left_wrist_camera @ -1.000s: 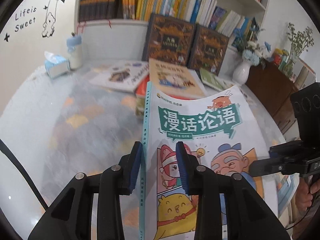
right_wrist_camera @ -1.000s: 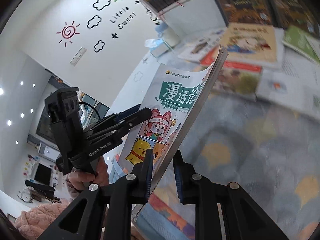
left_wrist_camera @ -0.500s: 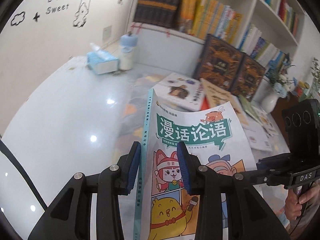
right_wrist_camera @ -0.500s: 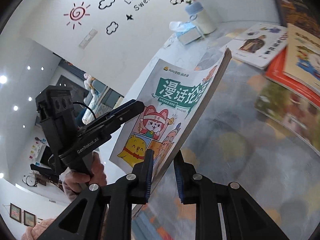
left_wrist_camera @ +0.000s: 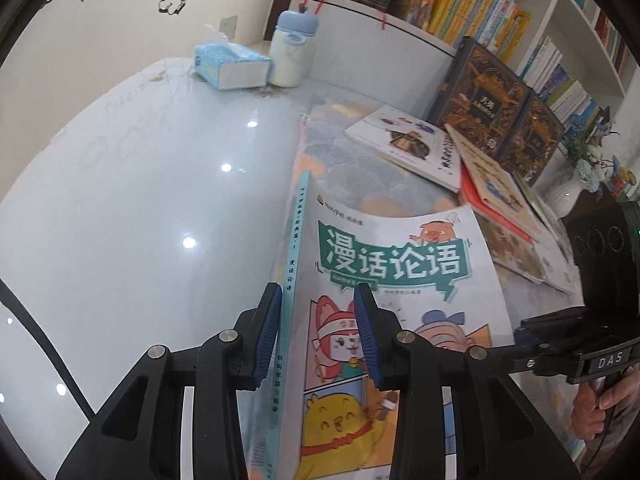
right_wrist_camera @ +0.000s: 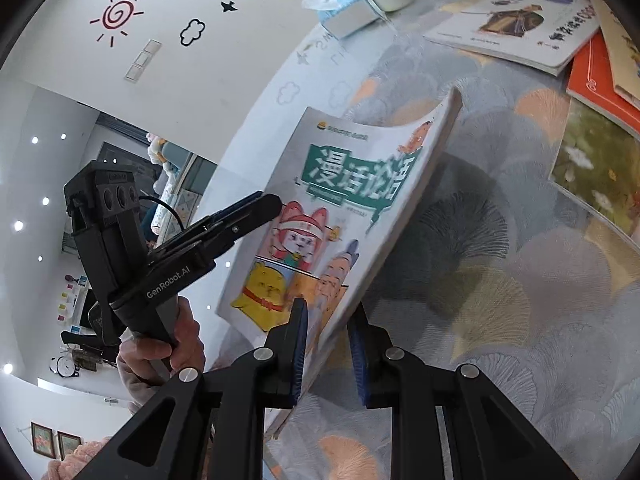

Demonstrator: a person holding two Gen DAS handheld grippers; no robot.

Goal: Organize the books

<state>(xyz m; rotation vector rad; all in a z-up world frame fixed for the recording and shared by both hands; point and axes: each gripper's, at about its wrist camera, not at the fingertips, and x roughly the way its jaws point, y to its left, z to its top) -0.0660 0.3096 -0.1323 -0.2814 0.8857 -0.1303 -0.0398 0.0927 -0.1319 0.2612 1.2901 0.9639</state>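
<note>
Both grippers clamp the same comic book (left_wrist_camera: 392, 280), one at each side edge, likely so the thin floppy book stays flat and steady while carried. The left gripper (left_wrist_camera: 316, 332) is clenched on the spine side, blue pads either side of the teal spine; the right gripper (right_wrist_camera: 328, 348) is clenched on the open page edge near the lower corner. The book sits tilted in the air above the patterned mat (right_wrist_camera: 500, 280), not touching it. Farther off, loose books (left_wrist_camera: 404, 140) lie overlapping on the mat, then the tissue box (left_wrist_camera: 228, 64) and the bookshelf (left_wrist_camera: 460, 4).
</note>
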